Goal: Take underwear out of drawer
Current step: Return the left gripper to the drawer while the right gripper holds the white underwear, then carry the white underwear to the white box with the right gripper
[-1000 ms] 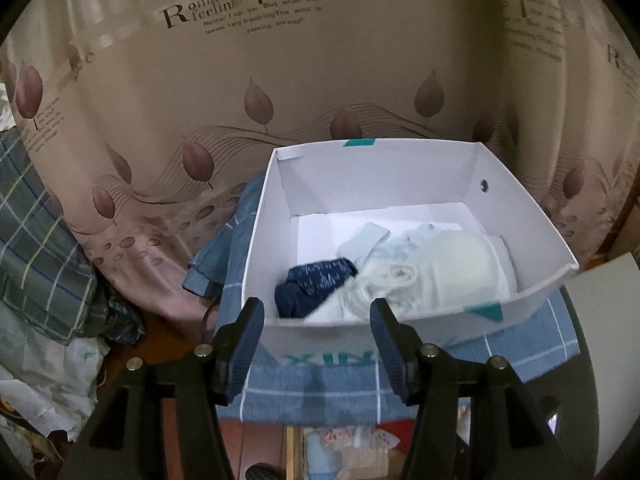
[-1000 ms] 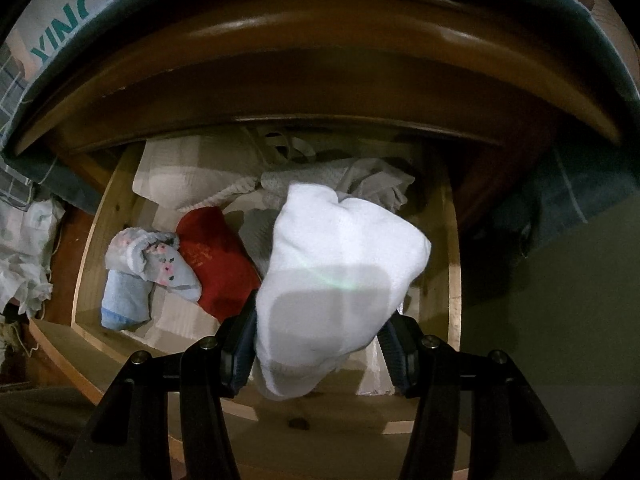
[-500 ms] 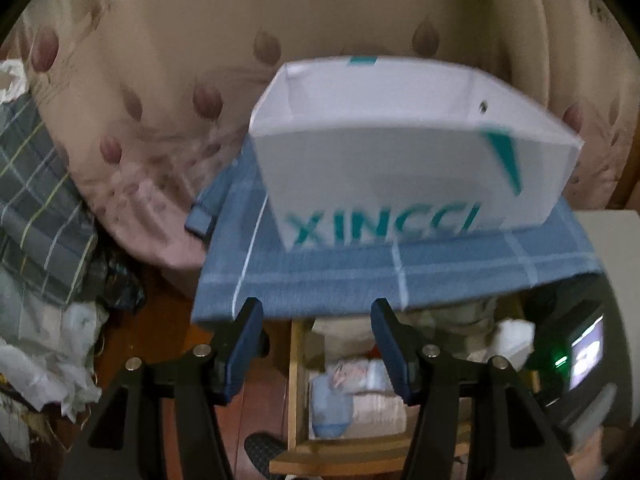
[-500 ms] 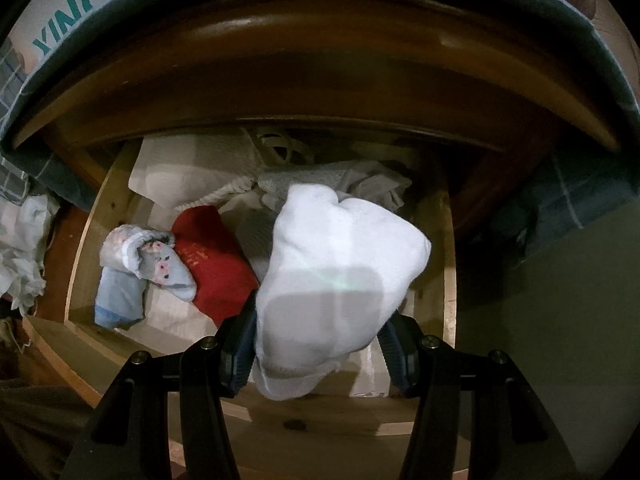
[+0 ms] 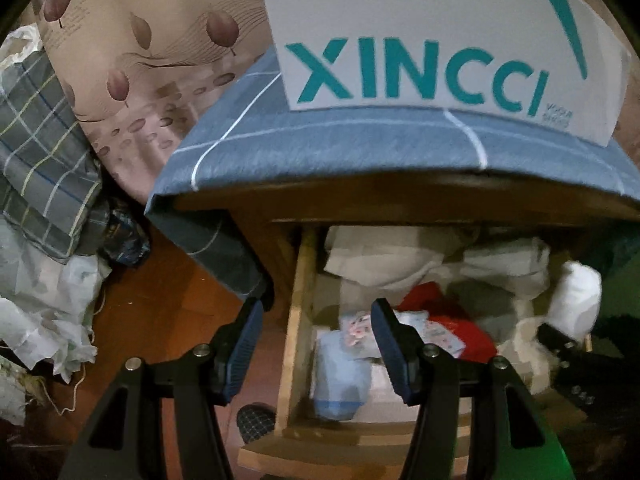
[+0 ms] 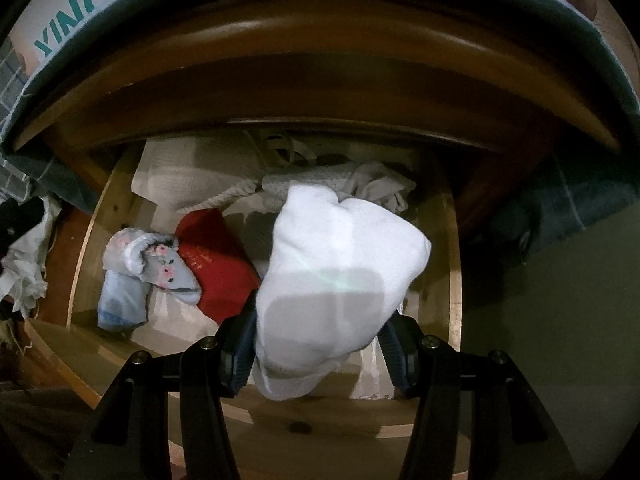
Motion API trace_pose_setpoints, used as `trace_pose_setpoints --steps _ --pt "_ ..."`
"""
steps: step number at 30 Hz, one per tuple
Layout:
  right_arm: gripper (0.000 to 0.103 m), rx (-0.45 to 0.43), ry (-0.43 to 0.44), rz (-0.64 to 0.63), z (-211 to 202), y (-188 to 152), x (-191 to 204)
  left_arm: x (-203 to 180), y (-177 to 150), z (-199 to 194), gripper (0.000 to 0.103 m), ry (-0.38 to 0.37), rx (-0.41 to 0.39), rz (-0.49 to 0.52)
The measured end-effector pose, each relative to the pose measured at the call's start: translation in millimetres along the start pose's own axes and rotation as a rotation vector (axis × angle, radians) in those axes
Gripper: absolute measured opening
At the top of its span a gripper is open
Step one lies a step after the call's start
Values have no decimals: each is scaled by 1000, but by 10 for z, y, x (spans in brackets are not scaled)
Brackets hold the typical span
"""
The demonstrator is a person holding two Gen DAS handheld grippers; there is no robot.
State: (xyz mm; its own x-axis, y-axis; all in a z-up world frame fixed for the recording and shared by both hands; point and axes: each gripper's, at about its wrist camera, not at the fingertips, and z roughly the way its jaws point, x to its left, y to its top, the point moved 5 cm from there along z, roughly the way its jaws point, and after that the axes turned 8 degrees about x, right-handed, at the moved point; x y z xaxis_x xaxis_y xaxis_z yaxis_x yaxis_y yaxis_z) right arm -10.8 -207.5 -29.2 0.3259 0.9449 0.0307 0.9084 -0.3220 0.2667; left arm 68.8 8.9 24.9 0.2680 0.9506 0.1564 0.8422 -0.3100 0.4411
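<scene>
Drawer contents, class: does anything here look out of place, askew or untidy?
Yes. The drawer is a jumble: the red garment and the floral piece lie crumpled, not folded. One white garment hangs bunched in the right tongs, above the rest.

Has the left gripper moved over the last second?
Yes. The left gripper has dropped: the white box slid up its view, and the open drawer now lies ahead.

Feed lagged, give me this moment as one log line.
right gripper: shut on white underwear above open drawer | left gripper: open, empty
</scene>
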Motion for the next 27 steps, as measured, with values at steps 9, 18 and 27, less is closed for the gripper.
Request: trace_pose_setpoints --steps 9,18,27 --pt "51 -36 21 -12 -129 18 47 185 -48 115 58 -60 58 -88" --pt "51 -24 28 8 -162 -32 28 194 -39 90 58 -60 54 -101" --pt "51 -51 64 5 -447 -19 66 244 -38 116 58 -88 66 -117"
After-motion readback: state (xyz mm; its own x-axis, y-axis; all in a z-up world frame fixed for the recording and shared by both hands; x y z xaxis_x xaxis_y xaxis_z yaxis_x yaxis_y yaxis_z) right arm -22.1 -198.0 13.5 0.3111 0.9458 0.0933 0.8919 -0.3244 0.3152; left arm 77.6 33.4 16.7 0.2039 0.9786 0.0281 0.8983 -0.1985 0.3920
